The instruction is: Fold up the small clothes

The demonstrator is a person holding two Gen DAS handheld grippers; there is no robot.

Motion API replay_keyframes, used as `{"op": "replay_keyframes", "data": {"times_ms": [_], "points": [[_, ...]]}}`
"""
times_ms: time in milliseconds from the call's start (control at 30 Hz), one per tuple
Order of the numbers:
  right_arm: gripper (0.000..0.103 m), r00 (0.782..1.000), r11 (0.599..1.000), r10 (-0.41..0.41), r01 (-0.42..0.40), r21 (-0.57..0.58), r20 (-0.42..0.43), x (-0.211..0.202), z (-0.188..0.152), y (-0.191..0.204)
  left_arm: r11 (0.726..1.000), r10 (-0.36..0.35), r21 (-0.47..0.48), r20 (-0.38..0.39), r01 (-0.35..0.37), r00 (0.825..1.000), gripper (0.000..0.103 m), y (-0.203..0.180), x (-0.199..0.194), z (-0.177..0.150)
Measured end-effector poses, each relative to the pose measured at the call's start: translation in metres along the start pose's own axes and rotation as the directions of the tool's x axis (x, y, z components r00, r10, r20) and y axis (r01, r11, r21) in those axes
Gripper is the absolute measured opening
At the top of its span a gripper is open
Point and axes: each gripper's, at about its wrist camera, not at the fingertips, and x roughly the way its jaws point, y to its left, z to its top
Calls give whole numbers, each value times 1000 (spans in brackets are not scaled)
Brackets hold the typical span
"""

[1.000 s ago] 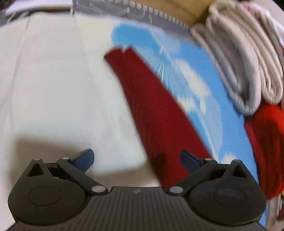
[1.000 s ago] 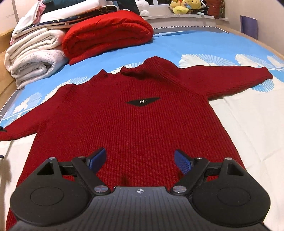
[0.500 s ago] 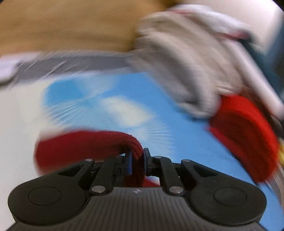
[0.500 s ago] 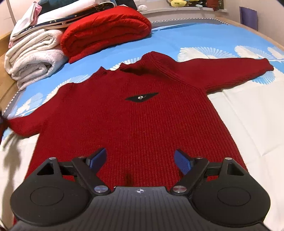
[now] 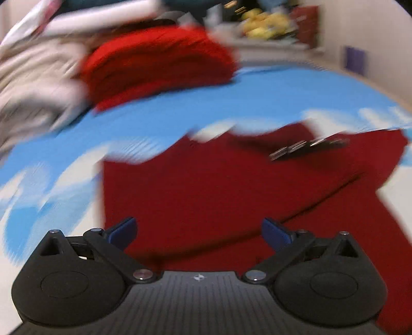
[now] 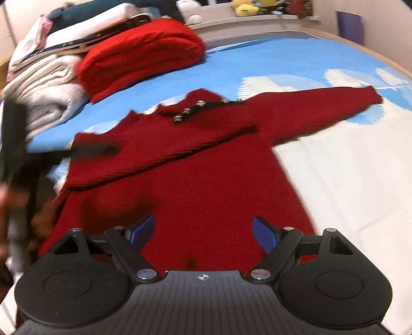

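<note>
A dark red knit sweater (image 6: 206, 185) lies face up on the bed. Its left sleeve (image 6: 154, 152) is folded across the chest. The other sleeve (image 6: 322, 110) stretches out to the right. My left gripper (image 5: 199, 232) hovers over the sweater (image 5: 206, 185) in a blurred view. Its jaws are opening, and nothing is pinched between them. In the right wrist view it shows as a dark blur (image 6: 13, 144) at the left edge. My right gripper (image 6: 204, 233) is open above the sweater's lower body, holding nothing.
A folded bright red blanket (image 6: 144, 54) and folded white blankets (image 6: 46, 90) are stacked at the back left. The bedcover is blue with white patterns (image 6: 270, 59), and a white sheet (image 6: 347, 167) lies to the right of the sweater. Stuffed toys (image 6: 247, 7) sit on a shelf behind.
Half a second ago the left gripper was shut on the left sleeve's cuff. It carried the sleeve across the chest, let go and now stands open. The right gripper barely shifted.
</note>
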Motion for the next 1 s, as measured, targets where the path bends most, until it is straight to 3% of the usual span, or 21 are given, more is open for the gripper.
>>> {"op": "replay_keyframes", "data": {"times_ms": [167,233,300,367,433,467,500,533,567,600,633,700,967,1000], "points": [[84,996,996,-88,88,18,-9,0,3,-38,973,80,-204,-156,-112,984,103,95,-19,-54],[85,991,992,-123,124,3,-45,7,0,-51,957,28,-275,-231,-93,973,103,119,-27,-79],[85,984,989,-149,149,-4,-93,14,-5,-63,933,-80,-359,-273,-25,959,103,136,-32,-99],[85,978,988,-153,156,14,-142,20,-12,-79,907,-195,-417,-298,56,934,103,145,-32,-118],[85,971,990,-130,138,21,-201,27,-19,-89,934,-161,-351,-271,59,949,102,136,-42,-129],[85,967,993,-108,116,21,-231,30,-24,-94,952,-131,-302,-267,46,955,96,131,-44,-131],[87,965,996,-88,91,3,-245,31,-30,-95,971,-85,-239,-258,22,963,73,123,-47,-133],[86,971,996,-88,80,-45,-224,29,-35,-92,979,-77,-199,-220,33,973,34,110,-64,-136],[84,972,993,-83,61,-103,-220,27,-41,-87,980,-102,-189,-204,63,974,18,106,-71,-139],[71,975,988,-83,54,-145,-207,25,-45,-82,978,-90,-204,-201,48,975,17,103,-80,-140],[45,980,986,-68,38,-163,-184,20,-49,-80,978,-70,-205,-203,27,977,13,102,-87,-142],[19,984,992,-12,-11,-126,-177,12,-54,-82,981,-30,-196,-213,-13,977,12,98,-99,-153],[19,971,993,40,-65,-98,-237,-29,-84,-97,978,-30,-206,-273,-28,962,14,111,-148,-197],[19,967,992,53,-79,-97,-247,-33,-88,-100,978,-24,-206,-275,-35,961,20,113,-154,-201]]}}
